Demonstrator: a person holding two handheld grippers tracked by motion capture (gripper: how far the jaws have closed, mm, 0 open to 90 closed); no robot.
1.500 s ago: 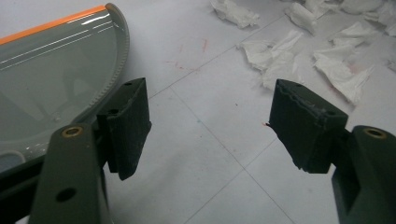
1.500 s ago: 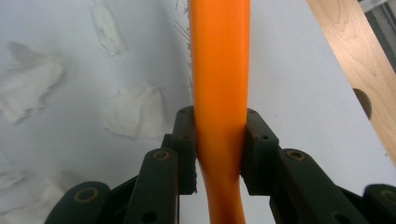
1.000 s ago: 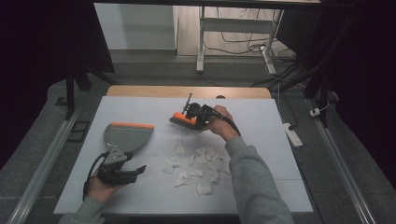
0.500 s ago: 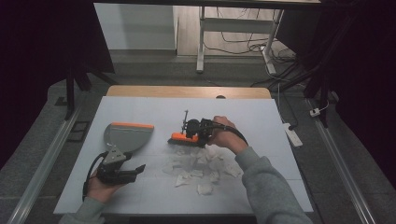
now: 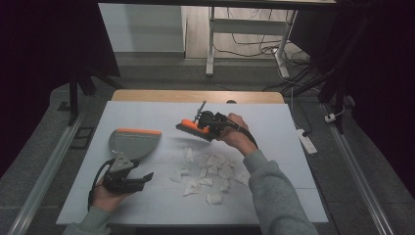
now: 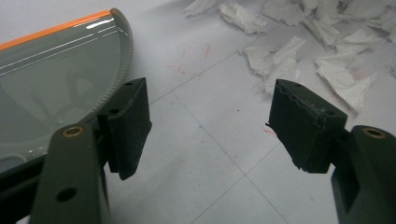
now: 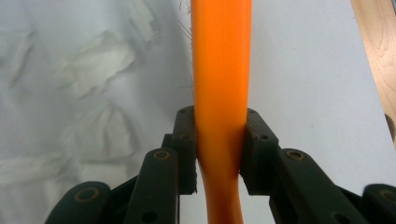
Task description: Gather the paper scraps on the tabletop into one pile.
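My right gripper (image 5: 208, 123) is shut on the orange handle of a hand brush (image 5: 190, 128), held just above the white table beyond a heap of torn white paper scraps (image 5: 210, 171). In the right gripper view both pads clamp the orange handle (image 7: 219, 93), with scraps (image 7: 102, 60) blurred to its left. A grey dustpan (image 5: 134, 142) with an orange edge lies flat at the left. My left gripper (image 5: 142, 180) rests on the table just in front of it, open and holding nothing. In the left gripper view the dustpan (image 6: 46, 79) is at the left and the scraps (image 6: 289, 60) at the upper right.
The white table top (image 5: 293, 196) has a wooden strip (image 5: 195, 95) along its far edge. A white power strip (image 5: 307, 142) lies on the floor to the right. Metal stand legs (image 5: 210, 44) and cables sit beyond the table.
Half a second ago the right gripper had brought the brush down toward the scraps; it has since lifted it up and back. The left gripper and the dustpan have not moved.
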